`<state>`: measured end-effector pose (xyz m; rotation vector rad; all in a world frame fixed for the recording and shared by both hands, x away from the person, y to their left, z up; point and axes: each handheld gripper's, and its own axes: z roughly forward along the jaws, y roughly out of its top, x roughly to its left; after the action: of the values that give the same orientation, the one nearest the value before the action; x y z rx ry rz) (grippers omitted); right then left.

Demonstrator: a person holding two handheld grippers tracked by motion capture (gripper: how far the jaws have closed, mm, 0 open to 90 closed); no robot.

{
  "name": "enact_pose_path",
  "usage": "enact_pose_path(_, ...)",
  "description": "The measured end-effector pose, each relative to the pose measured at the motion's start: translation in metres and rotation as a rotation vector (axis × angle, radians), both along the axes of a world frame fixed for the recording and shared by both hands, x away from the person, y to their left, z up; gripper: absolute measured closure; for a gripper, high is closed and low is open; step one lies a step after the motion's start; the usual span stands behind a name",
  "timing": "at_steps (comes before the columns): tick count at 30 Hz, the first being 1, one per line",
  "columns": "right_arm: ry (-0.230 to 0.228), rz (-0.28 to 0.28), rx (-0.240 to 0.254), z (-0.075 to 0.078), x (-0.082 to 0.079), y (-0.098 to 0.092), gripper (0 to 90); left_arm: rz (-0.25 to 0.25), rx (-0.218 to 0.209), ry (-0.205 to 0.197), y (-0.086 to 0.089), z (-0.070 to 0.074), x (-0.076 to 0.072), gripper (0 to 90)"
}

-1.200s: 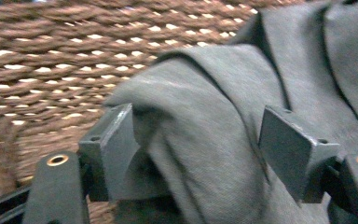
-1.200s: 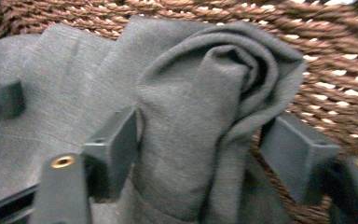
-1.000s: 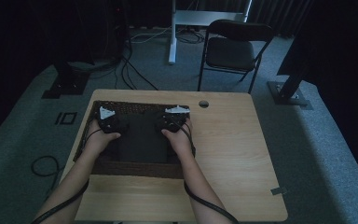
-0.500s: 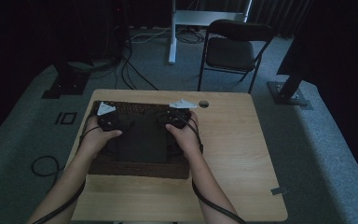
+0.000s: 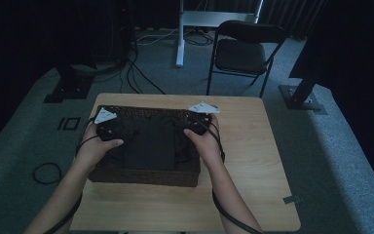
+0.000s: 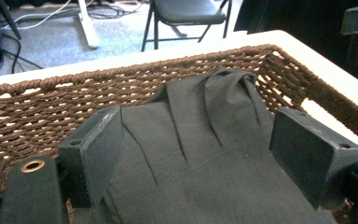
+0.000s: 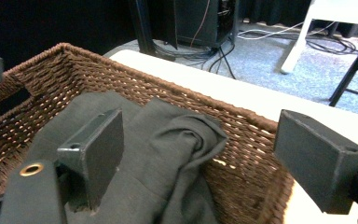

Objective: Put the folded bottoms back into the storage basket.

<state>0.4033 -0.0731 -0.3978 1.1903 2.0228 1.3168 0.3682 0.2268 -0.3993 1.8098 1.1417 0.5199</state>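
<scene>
Here, in the high view, the left gripper (image 5: 111, 127) and the right gripper (image 5: 198, 122) hang over the two far corners of the woven basket (image 5: 141, 176), which sits on the wooden table (image 5: 253, 161); a dark folded cloth (image 5: 148, 146) lies in the basket, between the two grippers and a little nearer to the person than their tips. A folding chair (image 5: 243, 53) stands on the floor well beyond the table. In the left gripper view, the left gripper (image 6: 200, 154) has its jaws spread wide, having just been opening; the cloth (image 6: 205, 140) lies below and between the fingers (image 6: 95, 149), but the pads do not press on it, and its bunched collar end rests just ahead of them against the basket wall (image 6: 51, 112). In the right gripper view, the right gripper (image 7: 205, 149) is likewise released, its jaws just opened further; the cloth (image 7: 168, 140) sits beneath the left finger (image 7: 98, 149) and between both, ungripped, while the right finger hangs above the basket rim (image 7: 177, 93) and the table edge (image 7: 242, 98).
</scene>
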Motion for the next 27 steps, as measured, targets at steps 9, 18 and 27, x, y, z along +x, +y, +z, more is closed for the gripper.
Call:
enact_pose_path(9, -0.003, -0.034, -0.011, -0.005, -0.004, -0.024, 14.9, -0.017, -0.003, -0.015, 0.002, 0.008, -0.014, 16.9)
enact_pose_path(18, -0.014, -0.056, -0.014, -0.007, -0.014, -0.049, 14.9, -0.015, -0.02, -0.037, 0.009, 0.014, -0.031, 16.9)
enact_pose_path(27, -0.021, -0.083, -0.025, -0.014, -0.023, -0.07, 13.7, -0.032, -0.039, -0.039, 0.018, 0.016, -0.052, 16.9)
